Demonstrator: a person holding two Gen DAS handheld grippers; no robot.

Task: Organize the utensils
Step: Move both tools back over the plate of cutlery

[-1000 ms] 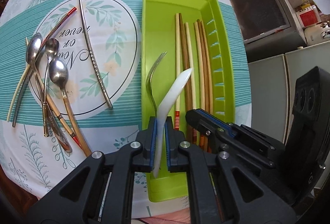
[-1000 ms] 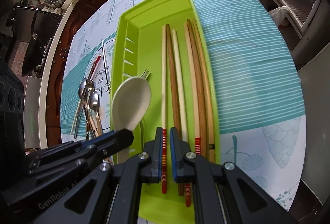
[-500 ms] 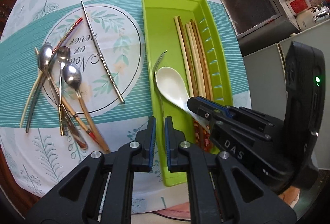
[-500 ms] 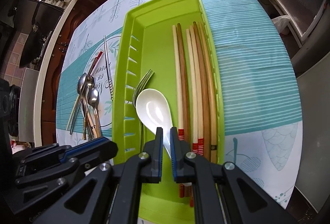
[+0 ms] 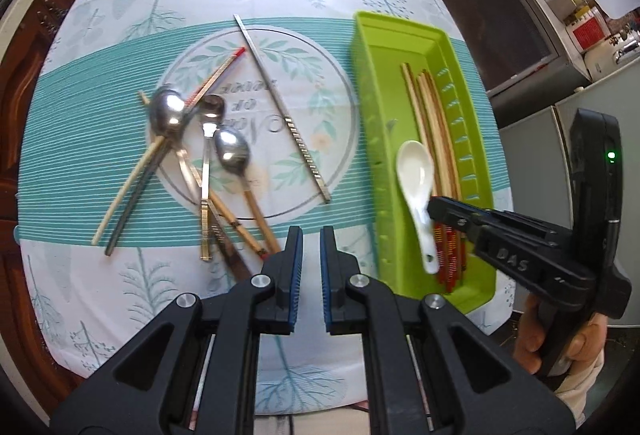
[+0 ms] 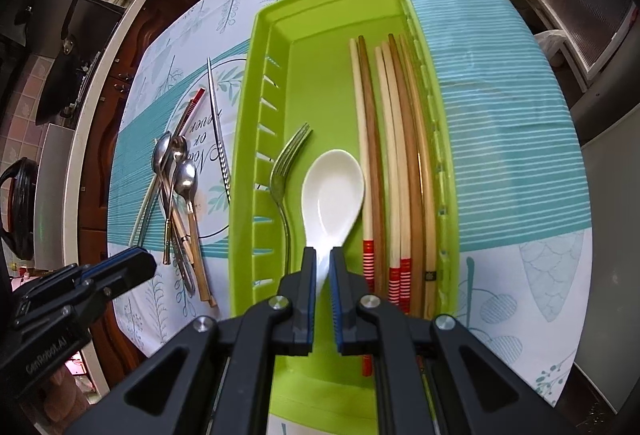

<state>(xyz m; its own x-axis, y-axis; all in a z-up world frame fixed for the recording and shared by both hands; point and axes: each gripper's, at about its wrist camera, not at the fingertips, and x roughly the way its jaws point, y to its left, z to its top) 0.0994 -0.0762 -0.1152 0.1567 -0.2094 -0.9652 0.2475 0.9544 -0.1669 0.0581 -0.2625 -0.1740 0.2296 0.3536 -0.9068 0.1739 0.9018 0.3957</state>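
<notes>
A green tray (image 5: 478, 155) (image 6: 328, 35) lies on the right of the tablecloth. In it are a white ceramic spoon (image 5: 416, 175) (image 6: 332, 191), a metal fork (image 6: 286, 175) and several wooden chopsticks (image 5: 436, 139) (image 6: 396, 163). My left gripper (image 5: 311, 235) hangs above the cloth left of the tray, jaws narrowly apart with nothing between them. A pile of metal spoons (image 5: 200, 131) (image 6: 178, 175), a metal chopstick (image 5: 288, 119) and other sticks lies ahead of it. My right gripper (image 6: 322, 255) is above the tray's near end, fingers either side of the white spoon's handle, not gripping it.
The round table has dark wood at its edges (image 5: 24, 83). Grey cabinets (image 5: 560, 163) stand to the right and a kitchen counter (image 6: 80, 35) to the left. The right gripper's body (image 5: 520, 259) reaches over the tray's near corner.
My left gripper let go of the white spoon into the tray and moved left over the cloth. My right gripper let go of the red-striped chopstick and shifted over the spoon's handle.
</notes>
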